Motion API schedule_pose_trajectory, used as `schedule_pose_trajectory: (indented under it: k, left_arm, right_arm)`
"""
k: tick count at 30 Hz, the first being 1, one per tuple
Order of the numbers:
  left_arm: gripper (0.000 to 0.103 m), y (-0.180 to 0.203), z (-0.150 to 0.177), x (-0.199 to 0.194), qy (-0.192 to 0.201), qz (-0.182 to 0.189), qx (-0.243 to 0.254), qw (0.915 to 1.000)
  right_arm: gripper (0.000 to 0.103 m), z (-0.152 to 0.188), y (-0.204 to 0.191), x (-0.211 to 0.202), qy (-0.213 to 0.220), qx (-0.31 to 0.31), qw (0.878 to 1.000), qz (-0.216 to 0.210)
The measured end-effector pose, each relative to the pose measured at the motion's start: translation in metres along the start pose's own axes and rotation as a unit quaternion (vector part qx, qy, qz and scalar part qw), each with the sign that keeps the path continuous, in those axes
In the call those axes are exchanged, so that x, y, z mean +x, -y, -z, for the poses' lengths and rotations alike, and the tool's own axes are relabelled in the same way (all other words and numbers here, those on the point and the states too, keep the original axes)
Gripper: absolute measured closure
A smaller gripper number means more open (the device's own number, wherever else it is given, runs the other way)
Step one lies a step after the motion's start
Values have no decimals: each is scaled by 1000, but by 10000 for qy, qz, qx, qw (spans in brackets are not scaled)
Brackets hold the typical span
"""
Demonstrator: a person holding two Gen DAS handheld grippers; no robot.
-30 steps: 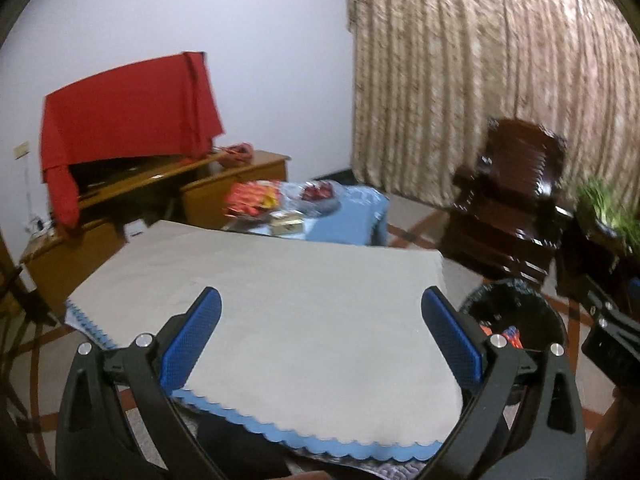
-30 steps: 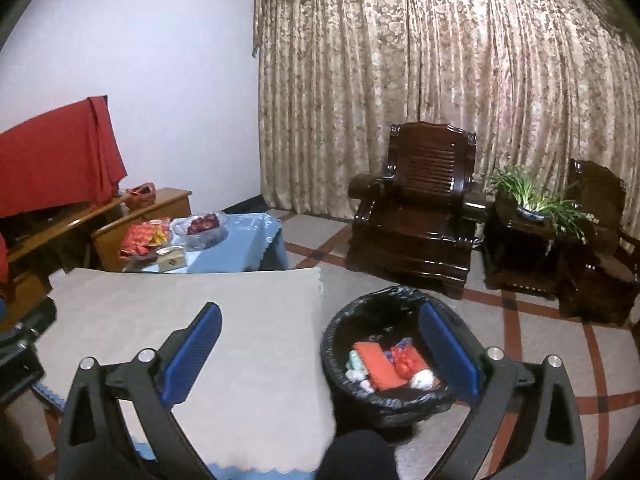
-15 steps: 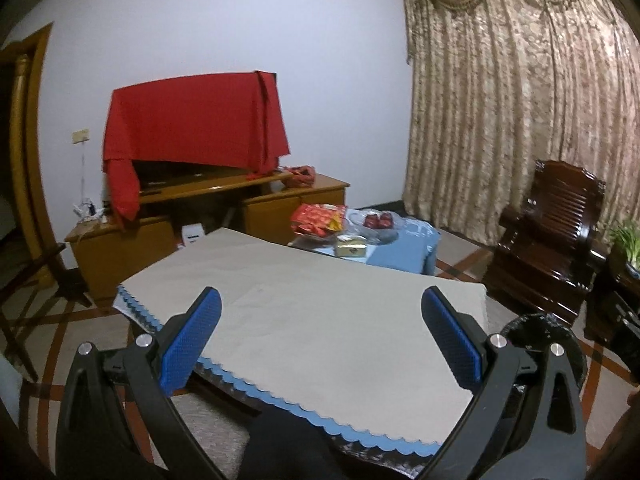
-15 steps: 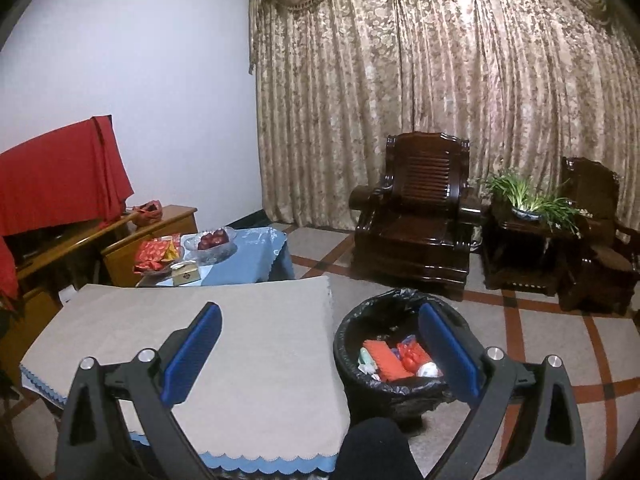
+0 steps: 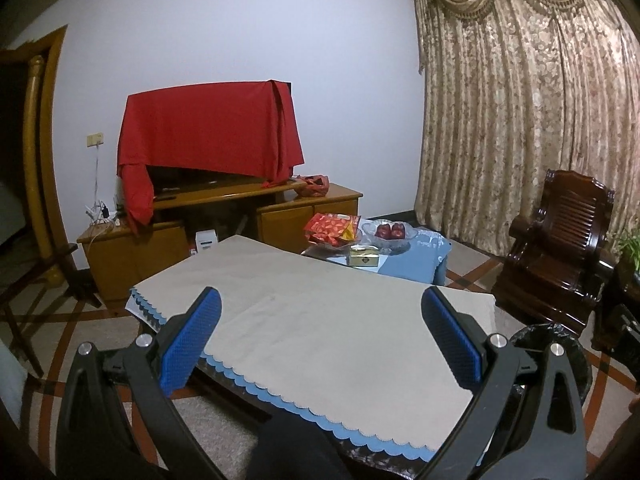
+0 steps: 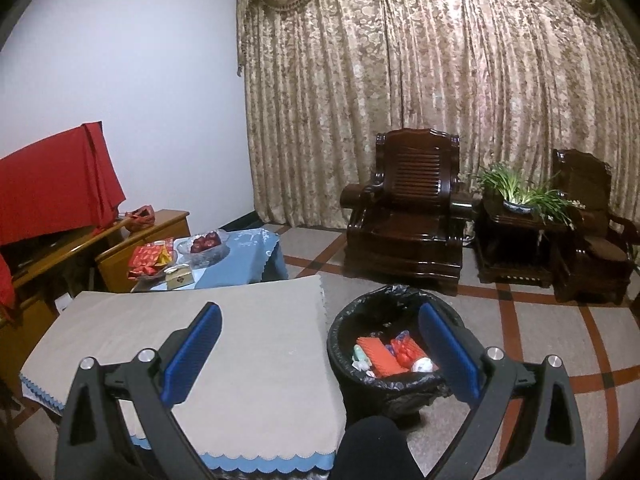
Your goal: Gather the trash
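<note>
A black-lined trash bin (image 6: 394, 344) stands on the floor to the right of the table and holds several red, orange and white wrappers (image 6: 390, 356). Its rim also shows at the right of the left wrist view (image 5: 560, 344). The low table has a beige cloth with a blue scalloped edge (image 5: 320, 320), and the cloth is bare in both views (image 6: 224, 344). My left gripper (image 5: 320, 344) is open and empty, held above the table's near edge. My right gripper (image 6: 318, 350) is open and empty, held between the table and the bin.
A small blue-covered table (image 5: 416, 260) beyond holds red snack packets (image 5: 332, 226), a glass bowl of red fruit (image 5: 390, 234) and a small gold box (image 5: 363, 256). A wooden cabinet with a red-draped TV (image 5: 208, 136) stands left. Dark wooden armchairs (image 6: 408, 216) and a plant (image 6: 520, 192) stand right.
Both grippers have lifted and drawn back from the table, so more of the room shows. Both stay open and empty.
</note>
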State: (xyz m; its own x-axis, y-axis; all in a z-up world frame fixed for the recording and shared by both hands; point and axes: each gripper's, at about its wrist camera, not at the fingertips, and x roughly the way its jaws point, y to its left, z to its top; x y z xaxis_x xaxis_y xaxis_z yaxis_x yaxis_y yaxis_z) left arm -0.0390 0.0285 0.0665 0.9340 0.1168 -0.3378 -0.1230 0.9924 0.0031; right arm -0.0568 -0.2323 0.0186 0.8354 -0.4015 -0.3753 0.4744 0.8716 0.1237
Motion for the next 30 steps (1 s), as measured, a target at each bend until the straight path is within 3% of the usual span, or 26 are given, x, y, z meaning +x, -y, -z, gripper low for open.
schedule_pose_trajectory:
  k: [30]
  left_arm:
    - [6, 0, 2, 9, -107, 69, 4, 9999]
  right_arm:
    - [6, 3, 7, 2, 43, 55, 9999, 118]
